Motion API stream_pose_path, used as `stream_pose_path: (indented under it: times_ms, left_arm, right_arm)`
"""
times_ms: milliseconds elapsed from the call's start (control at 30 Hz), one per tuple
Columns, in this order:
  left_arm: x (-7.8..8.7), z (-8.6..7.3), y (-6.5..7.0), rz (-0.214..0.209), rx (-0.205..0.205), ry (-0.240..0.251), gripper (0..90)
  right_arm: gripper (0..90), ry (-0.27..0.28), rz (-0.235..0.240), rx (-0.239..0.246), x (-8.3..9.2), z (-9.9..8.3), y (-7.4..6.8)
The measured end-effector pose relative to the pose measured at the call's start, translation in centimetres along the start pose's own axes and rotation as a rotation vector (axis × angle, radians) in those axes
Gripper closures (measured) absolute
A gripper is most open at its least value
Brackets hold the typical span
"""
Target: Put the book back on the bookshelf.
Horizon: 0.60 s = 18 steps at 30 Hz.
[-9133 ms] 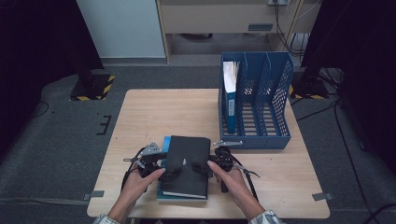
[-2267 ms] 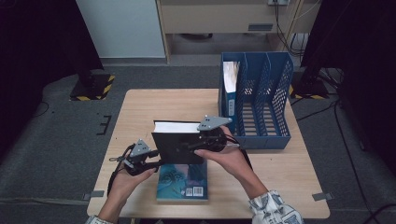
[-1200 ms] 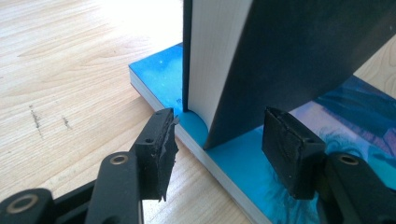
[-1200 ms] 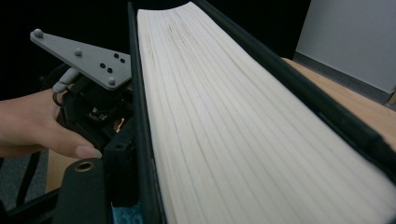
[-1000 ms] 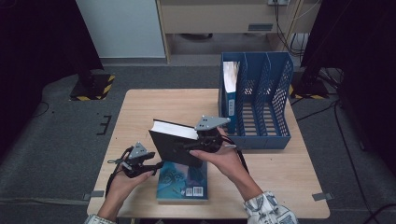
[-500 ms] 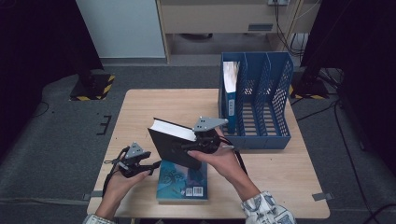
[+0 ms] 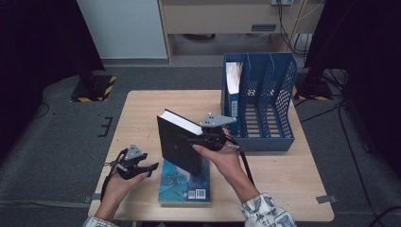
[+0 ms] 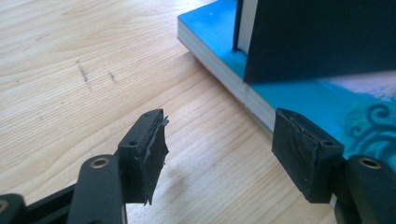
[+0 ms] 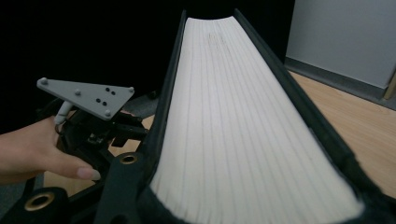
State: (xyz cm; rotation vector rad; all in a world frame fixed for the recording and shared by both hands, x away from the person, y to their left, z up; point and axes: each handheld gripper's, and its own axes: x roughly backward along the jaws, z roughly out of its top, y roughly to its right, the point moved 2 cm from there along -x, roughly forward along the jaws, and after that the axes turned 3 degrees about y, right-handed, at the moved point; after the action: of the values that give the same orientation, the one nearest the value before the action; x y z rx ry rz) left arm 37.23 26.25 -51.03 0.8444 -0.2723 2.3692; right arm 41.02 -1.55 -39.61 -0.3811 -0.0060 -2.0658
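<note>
A black hardcover book [image 7: 181, 143] stands tilted on its lower edge over a blue book [image 7: 185, 185] that lies flat near the table's front edge. My right gripper [image 7: 191, 139] is shut on the black book's page side; its jaws have just been closing on it, and the white page block [image 9: 233, 116] runs away between them. My left gripper [image 7: 147, 169] hovers low over the wood just left of the blue book [image 8: 322, 100], open with nothing between its pads [image 8: 147, 149]; its jaws have just been opening. The black cover's corner [image 8: 322, 37] rests on the blue book.
A blue mesh file holder [image 7: 265, 138] stands at the table's right rear, with a blue-and-white binder [image 7: 233, 81] in its leftmost slot. Bare wooden table [image 7: 142, 113] stretches behind and left of the books. The left gripper [image 9: 88, 116] and its hand sit beyond the black book.
My left gripper has drawn a little to the left, away from the books, with its jaws wider. The black book leans slightly more in my right gripper.
</note>
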Motion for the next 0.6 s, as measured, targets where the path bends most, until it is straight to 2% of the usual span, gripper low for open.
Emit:
stream_pose_path:
  times_ms: [267,367,433,500,600]
  left_arm:
    - [-0.1,-0.2,-0.4,0.012,0.010,-0.001,33.6]
    - [-0.2,-0.2,-0.3,0.015,0.000,-0.008,32.4]
    - [-0.3,-0.2,-0.3,0.021,-0.005,-0.014,30.1]
    - [-0.4,-0.2,-0.4,0.024,0.004,-0.017,25.1]
    - [-0.4,-0.2,-0.5,0.030,0.012,-0.022,22.5]
  right_arm:
    - [52.0,-0.005,-0.117,0.072,0.5,0.5,0.9]
    - [51.9,0.006,-0.120,0.056,0.7,0.2,1.2]
    - [51.7,0.011,-0.122,0.060,0.9,0.0,1.0]
    - [51.5,0.018,-0.124,0.067,0.9,-0.2,0.8]
    - [50.9,0.023,-0.128,0.084,1.0,-0.5,0.2]
